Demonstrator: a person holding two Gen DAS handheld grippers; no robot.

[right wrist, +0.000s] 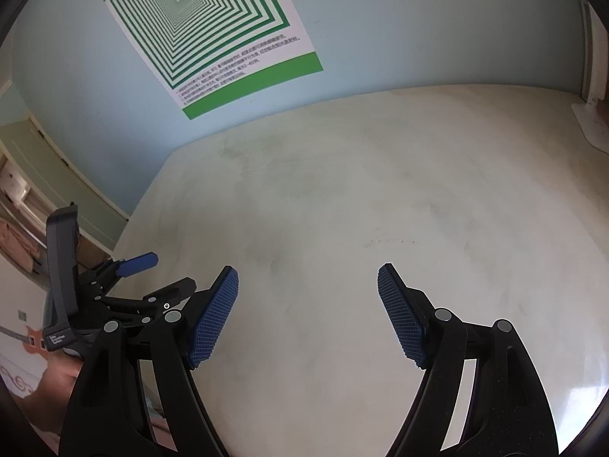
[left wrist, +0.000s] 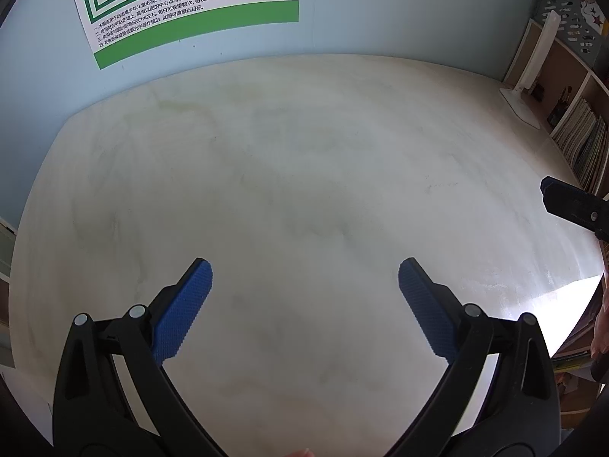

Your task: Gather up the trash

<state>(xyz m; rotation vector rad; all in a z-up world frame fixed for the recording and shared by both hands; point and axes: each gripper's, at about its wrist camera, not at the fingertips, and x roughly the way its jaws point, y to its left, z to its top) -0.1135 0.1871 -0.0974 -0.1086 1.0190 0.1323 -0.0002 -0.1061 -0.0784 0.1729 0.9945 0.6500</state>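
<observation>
Left wrist: left claw (left wrist: 304, 278) released, ribbed blue pads (left wrist: 182, 312) over smooth pale counter (left wrist: 304, 152). Right claw (right wrist: 308, 285) likewise released. Poster (left wrist: 190, 7) ahead; lamp (left wrist: 533, 64) far right. No trash visible.

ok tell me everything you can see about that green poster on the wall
The poster is a flat printed sheet fixed on the pale blue wall above the far edge of the table. It shows concentric green and white squares shrinking toward a tiny centre, then a white strip with several lines of small dark Chinese text, and a solid green band along the bottom. It looks like paper, smooth and uncreased. Nothing covers or touches it besides the wall.
</observation>
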